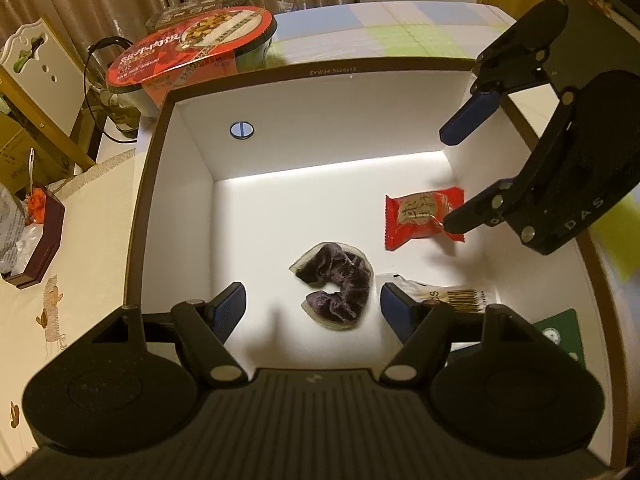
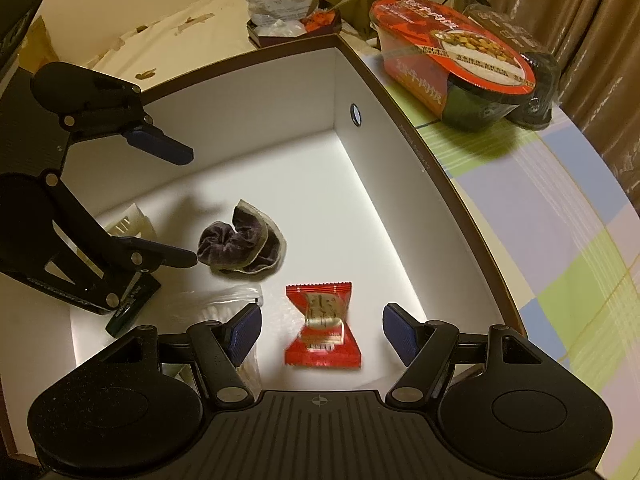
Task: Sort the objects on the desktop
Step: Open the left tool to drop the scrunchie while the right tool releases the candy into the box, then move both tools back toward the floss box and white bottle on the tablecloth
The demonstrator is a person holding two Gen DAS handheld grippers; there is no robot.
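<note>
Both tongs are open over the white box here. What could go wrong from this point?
1. The left tongs and right tongs hang close together inside the box, so they might collide.
2. The red snack packet looks thin and flat on the floor; a pinch could slip off.
3. The dark scrunchie lies near a clear bag, which might get caught too.

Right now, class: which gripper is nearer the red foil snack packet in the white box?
Right gripper: the red foil snack packet lies between its open fingers. Left gripper frames the scrunchie.

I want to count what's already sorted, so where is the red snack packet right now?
The red snack packet lies on the floor of the white box, between the open right claw's fingers, just right of the purple scrunchie.
</note>
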